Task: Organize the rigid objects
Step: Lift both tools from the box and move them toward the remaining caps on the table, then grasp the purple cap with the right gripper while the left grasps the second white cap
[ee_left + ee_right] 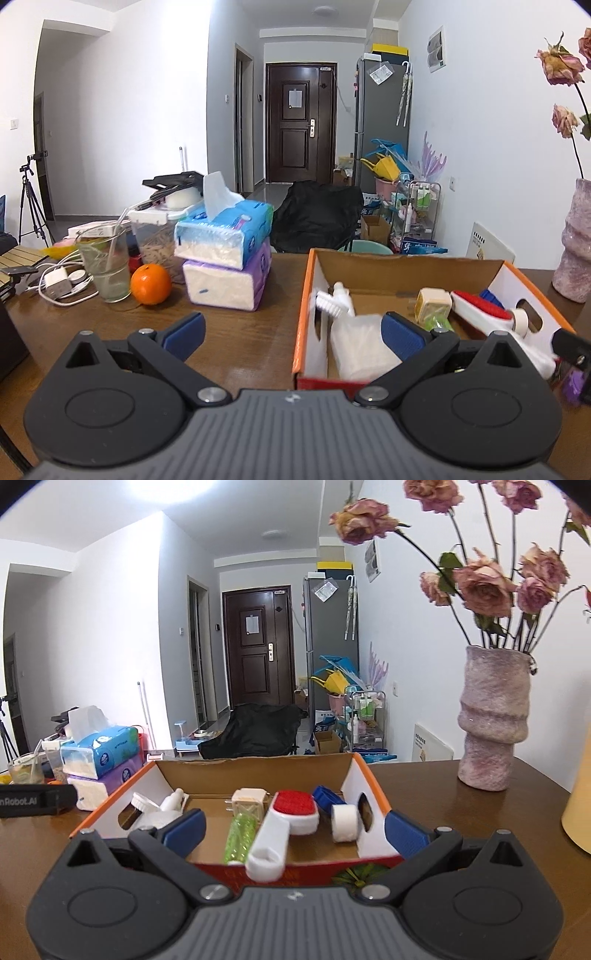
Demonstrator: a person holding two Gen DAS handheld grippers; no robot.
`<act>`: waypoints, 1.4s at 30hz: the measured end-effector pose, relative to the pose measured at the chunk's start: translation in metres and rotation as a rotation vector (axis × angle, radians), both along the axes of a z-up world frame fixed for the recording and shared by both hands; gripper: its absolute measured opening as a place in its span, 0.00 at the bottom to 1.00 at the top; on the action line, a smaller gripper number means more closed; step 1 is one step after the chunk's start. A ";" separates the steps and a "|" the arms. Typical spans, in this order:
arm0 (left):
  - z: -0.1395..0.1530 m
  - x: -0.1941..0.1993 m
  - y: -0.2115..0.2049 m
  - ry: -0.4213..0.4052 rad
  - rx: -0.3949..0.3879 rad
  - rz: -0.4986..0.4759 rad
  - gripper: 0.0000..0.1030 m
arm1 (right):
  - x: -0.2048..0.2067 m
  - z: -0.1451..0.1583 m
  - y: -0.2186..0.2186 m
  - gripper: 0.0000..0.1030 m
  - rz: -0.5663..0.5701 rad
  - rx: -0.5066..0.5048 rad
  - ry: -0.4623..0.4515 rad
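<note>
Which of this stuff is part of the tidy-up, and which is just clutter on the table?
Job things: cardboard box, red-and-white brush, white spray bottle, plug-in device, blue piece, white roll.

Lying about: tissue packs, orange, glass, vase, chargers.

Glossy wooden table (424, 786); matt cardboard box (258, 771).

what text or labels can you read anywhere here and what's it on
"nRobot.AI", cut off at the left edge, on the black left gripper body in the right wrist view.
Print on the blue tissue pack: too blurred to read.
Print on the white panel against the wall: too small to read.
Paper on the door: no legible text.
</note>
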State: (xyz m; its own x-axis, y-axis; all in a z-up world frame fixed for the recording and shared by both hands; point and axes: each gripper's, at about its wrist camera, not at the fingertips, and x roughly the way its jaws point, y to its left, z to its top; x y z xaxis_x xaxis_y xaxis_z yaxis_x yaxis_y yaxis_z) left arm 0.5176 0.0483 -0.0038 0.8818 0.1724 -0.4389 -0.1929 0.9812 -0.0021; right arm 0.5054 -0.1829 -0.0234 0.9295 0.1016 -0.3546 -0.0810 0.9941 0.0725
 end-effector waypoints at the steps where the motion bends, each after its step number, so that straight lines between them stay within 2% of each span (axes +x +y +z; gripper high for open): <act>1: -0.001 -0.004 0.001 -0.001 -0.003 0.000 1.00 | -0.004 -0.001 -0.003 1.00 0.000 -0.002 -0.003; 9: -0.008 -0.034 0.006 -0.004 -0.002 0.015 1.00 | -0.033 -0.007 -0.019 1.00 -0.050 -0.033 -0.015; 16: -0.019 -0.053 0.003 0.024 0.011 0.028 1.00 | -0.052 -0.015 -0.040 1.00 -0.078 -0.042 0.009; 31: -0.040 -0.085 0.010 0.071 -0.019 0.074 1.00 | -0.078 -0.031 -0.088 1.00 -0.131 -0.084 0.056; 37: -0.048 -0.081 0.016 0.101 -0.027 0.104 1.00 | -0.065 -0.044 -0.112 1.00 -0.148 -0.108 0.115; 42: -0.054 -0.076 0.018 0.121 -0.026 0.113 1.00 | -0.033 -0.056 -0.125 1.00 -0.097 -0.058 0.186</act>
State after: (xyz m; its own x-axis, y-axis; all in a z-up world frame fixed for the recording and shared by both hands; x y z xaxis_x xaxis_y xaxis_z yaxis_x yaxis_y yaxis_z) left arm 0.4414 0.0665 -0.0576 0.7981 0.2546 -0.5460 -0.3024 0.9532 0.0024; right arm 0.4723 -0.3081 -0.0790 0.8521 -0.0110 -0.5232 0.0247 0.9995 0.0192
